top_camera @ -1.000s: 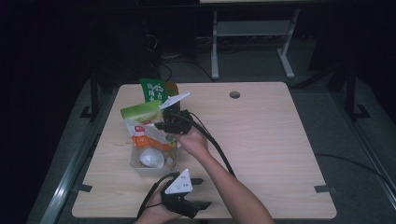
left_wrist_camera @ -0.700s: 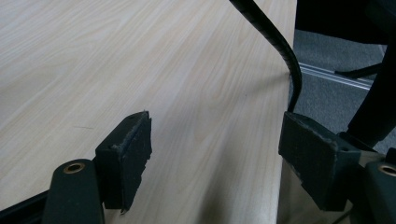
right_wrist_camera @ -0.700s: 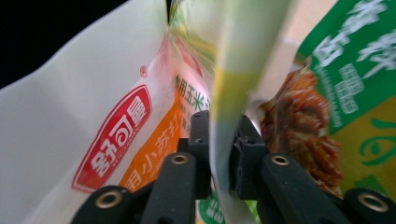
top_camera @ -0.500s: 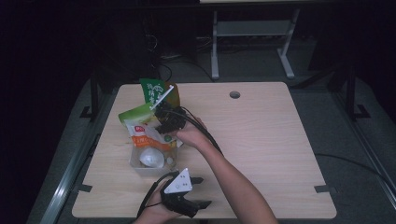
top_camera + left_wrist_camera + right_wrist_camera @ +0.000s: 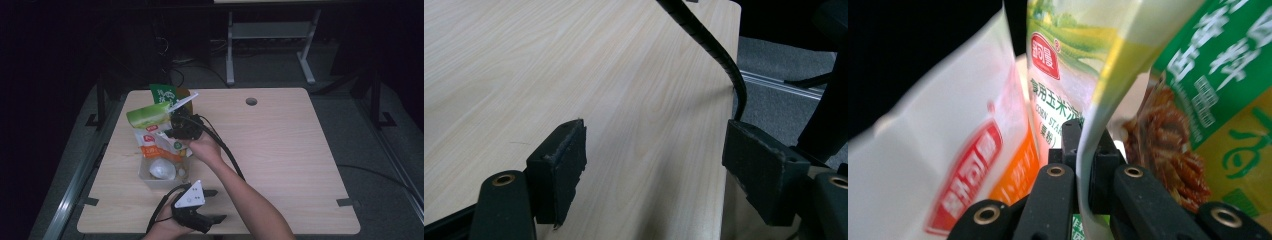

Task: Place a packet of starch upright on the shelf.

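My right gripper [image 5: 170, 131] is shut on the edge of a green-and-white corn starch bag [image 5: 149, 114] at the table's left, held up over the other packs. In the right gripper view the jaws [image 5: 1083, 145] pinch that bag [image 5: 1068, 75], with a white, red and orange bag [image 5: 963, 165] to the left and a green noodle bag [image 5: 1208, 100] to the right. My left gripper [image 5: 216, 205] lies near the front edge, open, nothing between its fingers [image 5: 561, 165]. Its own view has bare wood and a black cable [image 5: 719, 50].
A shallow clear tray [image 5: 147, 179] holds a white round thing [image 5: 161, 170] below the bags. The wooden table [image 5: 290, 155] has a cable hole [image 5: 251, 101] at the back. A metal frame [image 5: 270, 35] stands on the floor beyond.
The right gripper swung slightly away and left, then came back a little, keeping hold of the corn starch bag. The left gripper has stayed put.
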`<state>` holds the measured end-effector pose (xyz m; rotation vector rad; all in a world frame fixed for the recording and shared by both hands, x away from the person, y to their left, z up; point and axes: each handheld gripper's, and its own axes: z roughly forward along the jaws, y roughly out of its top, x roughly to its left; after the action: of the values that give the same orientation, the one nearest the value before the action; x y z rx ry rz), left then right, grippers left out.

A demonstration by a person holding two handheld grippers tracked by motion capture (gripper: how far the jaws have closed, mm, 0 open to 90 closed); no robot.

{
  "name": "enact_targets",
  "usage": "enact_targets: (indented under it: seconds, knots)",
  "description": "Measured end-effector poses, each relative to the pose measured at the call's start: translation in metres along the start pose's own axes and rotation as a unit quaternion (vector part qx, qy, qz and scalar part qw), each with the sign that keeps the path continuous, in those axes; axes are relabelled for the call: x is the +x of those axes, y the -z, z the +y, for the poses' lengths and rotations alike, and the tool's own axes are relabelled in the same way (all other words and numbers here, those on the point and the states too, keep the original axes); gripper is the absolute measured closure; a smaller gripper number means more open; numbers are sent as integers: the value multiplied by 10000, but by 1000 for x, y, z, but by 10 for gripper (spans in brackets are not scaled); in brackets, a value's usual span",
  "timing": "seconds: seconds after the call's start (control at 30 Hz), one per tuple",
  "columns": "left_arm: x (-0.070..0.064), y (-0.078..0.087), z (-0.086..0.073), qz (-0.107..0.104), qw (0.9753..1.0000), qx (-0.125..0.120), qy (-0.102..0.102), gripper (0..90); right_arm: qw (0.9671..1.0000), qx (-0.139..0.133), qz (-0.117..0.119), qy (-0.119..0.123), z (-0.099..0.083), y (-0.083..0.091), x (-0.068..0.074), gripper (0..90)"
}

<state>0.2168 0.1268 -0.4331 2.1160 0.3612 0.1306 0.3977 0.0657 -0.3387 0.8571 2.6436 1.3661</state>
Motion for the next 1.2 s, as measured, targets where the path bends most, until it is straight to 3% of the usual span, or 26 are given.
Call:
enact_targets:
  seconds: [0.13, 0.17, 0.3, 0.47, 0.6, 0.73, 0.8, 0.97, 1.03, 1.1, 1.2]
  knots:
    - [-2, 1, 0, -4, 10000, -47, 53, 251, 9987, -404, 16, -307, -2, 4, -3, 887]
    - [-2, 1, 1, 7, 10000, -43, -18, 251, 9980, -483, 19, -408, -4, 3, -4, 887]
    - [-3, 0, -1, -21, 10000, -8, -40, 252, 9957, -671, 74, -639, -17, -4, -9, 887]
    - [-5, -1, -1, -42, 10000, 7, -59, 252, 9958, -678, 75, -608, -23, -8, -9, 887]
    - [-5, 0, 0, -47, 10000, 9, -82, 252, 9974, -538, 12, -471, -24, -13, -7, 879]
    - [-6, 1, 0, -55, 9999, -5, -90, 252, 9992, -235, 18, -325, -24, -14, -8, 794]
    - [-6, 0, 0, -54, 9999, 6, -107, 252, 9998, -127, -107, -93, -25, -9, -9, 738]
    - [-7, -1, 0, -65, 9999, 24, -111, 252, 9996, 228, -79, 123, -31, 2, -14, 663]
    - [-8, -2, 0, -68, 9999, 31, -105, 252, 9982, 491, -191, 279, -40, 3, -18, 663]
    - [-8, -2, 0, -69, 9999, 39, -109, 252, 9973, 659, -139, 287, -49, 3, -23, 688]
    - [-7, -3, 0, -60, 9999, 36, -98, 252, 9971, 645, -124, 385, -54, 3, -25, 754]
